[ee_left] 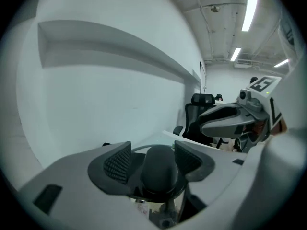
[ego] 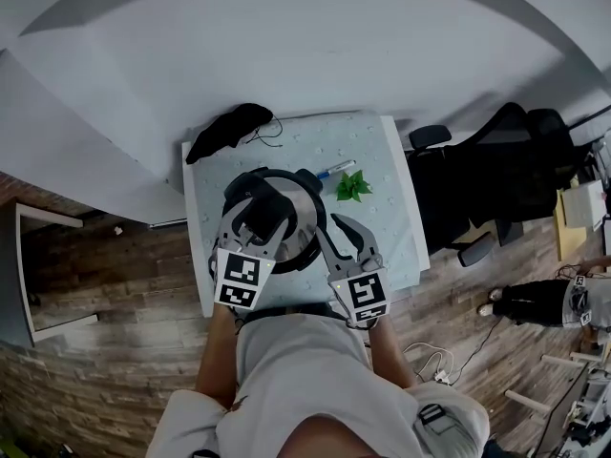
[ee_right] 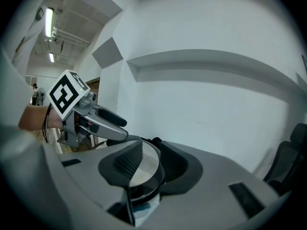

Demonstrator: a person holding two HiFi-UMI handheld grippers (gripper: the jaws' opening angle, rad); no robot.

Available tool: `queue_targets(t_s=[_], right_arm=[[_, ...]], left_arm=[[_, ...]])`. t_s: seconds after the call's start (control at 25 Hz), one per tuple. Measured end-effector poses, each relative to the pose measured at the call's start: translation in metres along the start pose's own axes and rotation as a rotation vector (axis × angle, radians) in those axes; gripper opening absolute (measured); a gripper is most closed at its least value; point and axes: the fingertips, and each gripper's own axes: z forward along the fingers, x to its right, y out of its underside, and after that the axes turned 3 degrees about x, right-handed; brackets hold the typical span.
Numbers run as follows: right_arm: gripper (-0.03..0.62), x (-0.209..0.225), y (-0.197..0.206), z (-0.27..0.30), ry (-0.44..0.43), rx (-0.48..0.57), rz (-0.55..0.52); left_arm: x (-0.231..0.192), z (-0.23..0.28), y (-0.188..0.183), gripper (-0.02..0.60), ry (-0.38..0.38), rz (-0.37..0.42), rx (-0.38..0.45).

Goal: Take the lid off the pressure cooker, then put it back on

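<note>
The pressure cooker [ego: 304, 219] stands in the middle of a table with a pale blue cloth [ego: 382, 160]. My left gripper [ego: 258, 213] reaches over its top. In the left gripper view, the left gripper [ee_left: 152, 159] is shut on the lid's black knob [ee_left: 159, 169], with a pad against each side. The lid's steel edge shows just below the knob. My right gripper [ego: 336, 225] is at the cooker's right side. In the right gripper view, the right gripper [ee_right: 148, 164] is closed on the shiny steel wall [ee_right: 143, 169] of the pot.
A black bag [ego: 229, 130] lies at the table's far left corner. A blue pen [ego: 334, 170] and a small green plant [ego: 353, 187] lie beyond the cooker. Black office chairs [ego: 496, 175] stand right of the table. A white wall runs behind it.
</note>
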Motion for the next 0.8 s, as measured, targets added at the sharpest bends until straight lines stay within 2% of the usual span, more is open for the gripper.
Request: queue_targets(t_s=[0.24,0.56,0.68,0.8], right_arm=[[0.115,-0.010,-0.002,-0.001,0.018,-0.005,-0.015],[0.115,-0.019,-0.005,0.005,0.038,-0.011,-0.010],[0.115,-0.021,-0.006,0.008,0.023,-0.003,-0.005],[0.115,-0.022,-0.005,0.008,-0.019,0.010,0.003]], left_arm=[[-0.006,-0.029,0.009,0.267,-0.052,-0.015,0.069],[0.000,-0.038,0.017,0.255,-0.014,-0.038,0.075],[0.000,-0.039,0.013,0.255,-0.026,-0.037,0.085],[0.000,-0.040,0.010,0.255,-0.070,-0.036,0.082]])
